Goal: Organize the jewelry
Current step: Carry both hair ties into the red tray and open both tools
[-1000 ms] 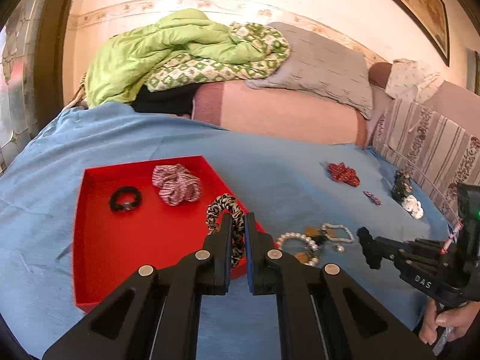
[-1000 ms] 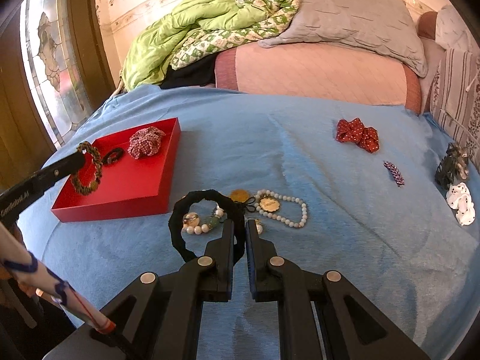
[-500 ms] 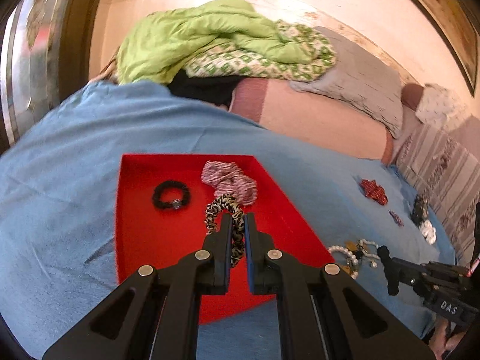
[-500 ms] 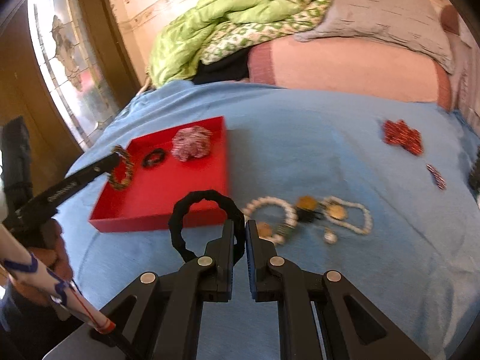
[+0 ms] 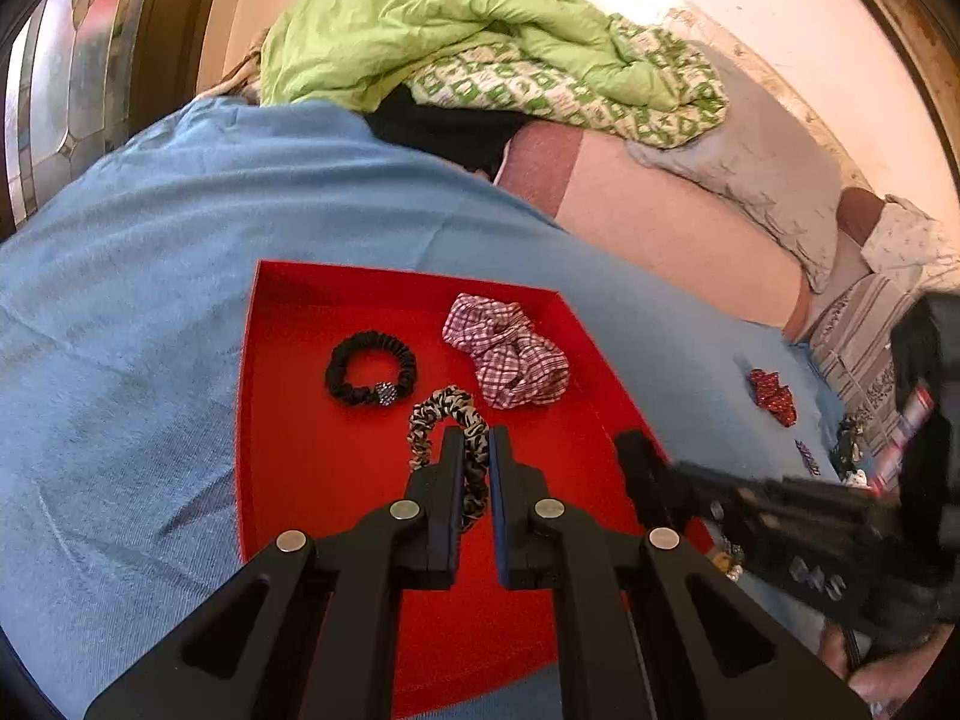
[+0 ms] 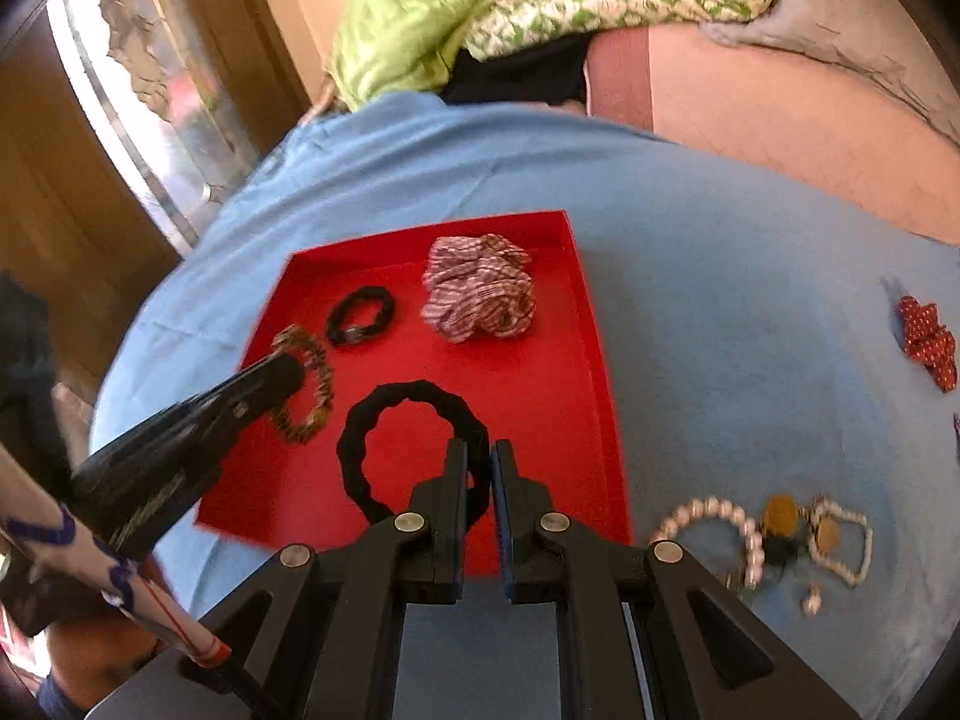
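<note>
Two pieces already in red tray (image 5: 282, 420), left tool (image 5: 477, 450) clamped on leopard scrunchie (image 5: 444, 414) and right tool (image 6: 478, 468) clamped on black scrunchie (image 6: 384, 414) over it, unreleased; pearl strands (image 6: 744, 534), red bow (image 6: 927, 342) left on bed.

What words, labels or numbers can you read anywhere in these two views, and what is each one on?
None can be read.
Left gripper: pale lettering along its black arm in the right wrist view, too blurred to read.
Right gripper: its black body is motion-blurred in the left wrist view, and no lettering can be made out.
Red tray, scrunchies and blue bedsheet: no print visible.
</note>
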{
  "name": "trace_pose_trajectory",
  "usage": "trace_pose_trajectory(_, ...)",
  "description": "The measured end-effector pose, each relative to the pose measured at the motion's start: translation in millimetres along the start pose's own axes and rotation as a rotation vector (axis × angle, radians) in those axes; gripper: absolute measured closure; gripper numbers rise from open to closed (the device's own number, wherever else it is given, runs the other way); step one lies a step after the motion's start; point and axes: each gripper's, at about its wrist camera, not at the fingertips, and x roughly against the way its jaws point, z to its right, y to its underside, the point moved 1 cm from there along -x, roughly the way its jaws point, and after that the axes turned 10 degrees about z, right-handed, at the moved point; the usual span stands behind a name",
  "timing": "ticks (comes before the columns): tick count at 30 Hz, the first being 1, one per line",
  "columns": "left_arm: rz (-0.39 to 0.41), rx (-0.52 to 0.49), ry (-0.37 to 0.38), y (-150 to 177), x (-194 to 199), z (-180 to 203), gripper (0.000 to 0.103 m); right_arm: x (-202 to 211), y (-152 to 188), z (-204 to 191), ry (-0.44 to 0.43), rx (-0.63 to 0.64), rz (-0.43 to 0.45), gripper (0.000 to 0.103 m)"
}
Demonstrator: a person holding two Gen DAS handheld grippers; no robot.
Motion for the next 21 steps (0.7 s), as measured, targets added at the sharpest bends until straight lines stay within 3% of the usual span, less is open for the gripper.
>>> trace_pose_trajectory(7, -0.038, 0.028, -0.002, 0.4, -14.8, -3.3, 0.096, -43.5, -16.6, 2.9, 0.057, -0.003, -0.079, 0.094)
trace_pose_trajectory(21, -0.046, 0.043, -0.021, 0.6, -20.2, -6.9, 0.096, -77.5, -25.3, 4.6, 0.106, -0.02, -0.111, 0.093)
